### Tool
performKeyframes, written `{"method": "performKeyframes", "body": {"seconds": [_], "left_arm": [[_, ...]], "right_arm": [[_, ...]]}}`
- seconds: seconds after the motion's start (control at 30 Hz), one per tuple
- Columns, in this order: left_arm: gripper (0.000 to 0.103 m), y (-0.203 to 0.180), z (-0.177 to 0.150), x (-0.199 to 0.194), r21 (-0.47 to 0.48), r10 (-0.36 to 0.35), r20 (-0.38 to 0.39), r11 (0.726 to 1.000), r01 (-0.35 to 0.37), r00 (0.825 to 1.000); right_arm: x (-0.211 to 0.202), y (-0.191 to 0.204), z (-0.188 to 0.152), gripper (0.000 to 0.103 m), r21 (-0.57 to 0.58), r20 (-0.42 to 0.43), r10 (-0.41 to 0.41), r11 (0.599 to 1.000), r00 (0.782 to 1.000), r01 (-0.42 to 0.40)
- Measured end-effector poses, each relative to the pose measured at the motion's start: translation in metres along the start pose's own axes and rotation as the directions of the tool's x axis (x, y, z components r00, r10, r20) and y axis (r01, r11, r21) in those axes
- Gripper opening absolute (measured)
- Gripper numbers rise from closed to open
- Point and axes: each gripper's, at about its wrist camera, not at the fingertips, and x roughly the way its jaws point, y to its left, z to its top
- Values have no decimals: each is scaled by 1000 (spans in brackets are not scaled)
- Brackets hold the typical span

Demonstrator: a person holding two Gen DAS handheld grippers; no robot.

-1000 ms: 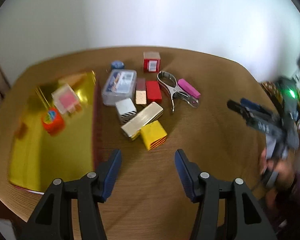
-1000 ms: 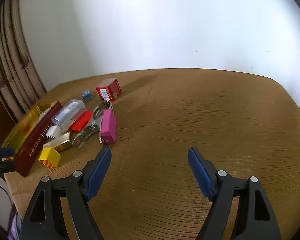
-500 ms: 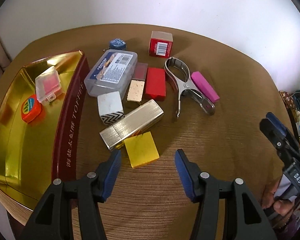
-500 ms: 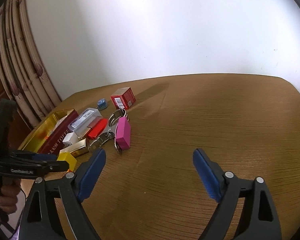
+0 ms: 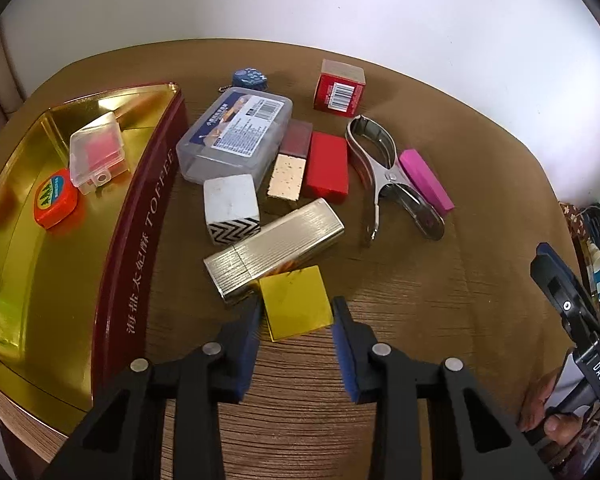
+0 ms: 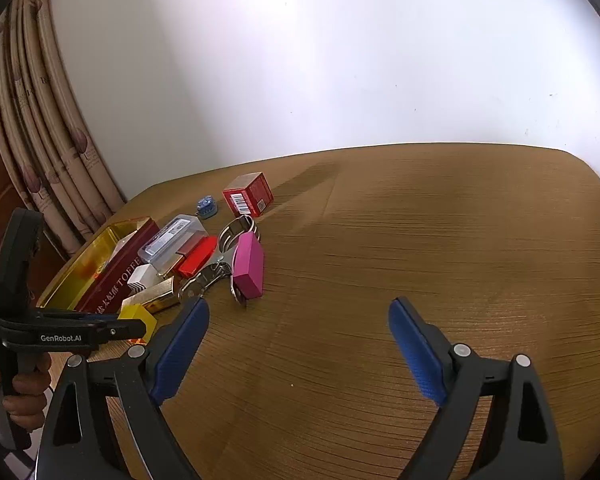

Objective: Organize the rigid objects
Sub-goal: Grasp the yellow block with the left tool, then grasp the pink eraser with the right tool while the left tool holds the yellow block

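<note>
Closing on the yellow block [image 5: 296,302], the left hand-held gripper [image 5: 296,316] has dropped lower and nearer to the clutter than it was a second ago, when its jaws stood wide over bare desk. Now they are narrowing, with the block between the blue pads [image 5: 342,320]; both pads look to sit against its sides, though whether they press firmly I cannot tell. My reading is that this block is the next piece bound for the tin.

Going left to right in the left wrist view, the gold tin [image 5: 28,264] lies at the desk's [image 5: 440,300] left edge. It already holds an orange tape measure [image 5: 56,198] and a small clear case [image 5: 98,152]. Its red wall reads "TOFFEE" beside Chinese characters too small for me to read. Next come a clear plastic box [image 5: 236,132] with a printed label and barcode, a white cube with a zigzag band [image 5: 230,208], a ribbed gold case [image 5: 274,250] touching the yellow block, a red block [image 5: 326,168], a red carton with a barcode [image 5: 340,86], a metal clamp [image 5: 388,184] and a pink block [image 5: 426,184].

The right hand-held gripper [image 6: 298,346] has barely shifted; it hangs over bare desk with jaws wide and nothing between them. In its view, the left tool's body reads "GenRobot.AI".
</note>
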Motion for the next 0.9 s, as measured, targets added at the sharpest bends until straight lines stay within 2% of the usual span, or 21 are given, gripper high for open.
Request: {"method": "performKeyframes", "body": {"seconds": [0.17,0.37,0.47,0.73,0.83,0.9], "left_arm": [[33,1,-6,-5,0,7,20,1000,-7,1000],[31,8,-23,-27,-4,-46,56,999,47,997],[31,13,-33,-34,-1,-52,61,999,52,997],[30,23,-44,-38,-8,-49,51,999,50,997],[30,24,-43,-41,-3,-48,56,999,48,997],[30,24,-44,-41,1,-52,58,999,52,997]], "right_arm": [[0,-1,0,90,8,0,-2,1000,1000,2],[0,-2,-1,93,18,-3,-7,1000,1000,7],[7,-1,2,93,18,-39,-24,1000,999,24],[48,32,33,92,-93,-136,4,996,991,-17],[63,39,43,76,-120,-167,2,992,986,-22],[73,36,51,48,-92,-195,1,996,981,-19]]}}
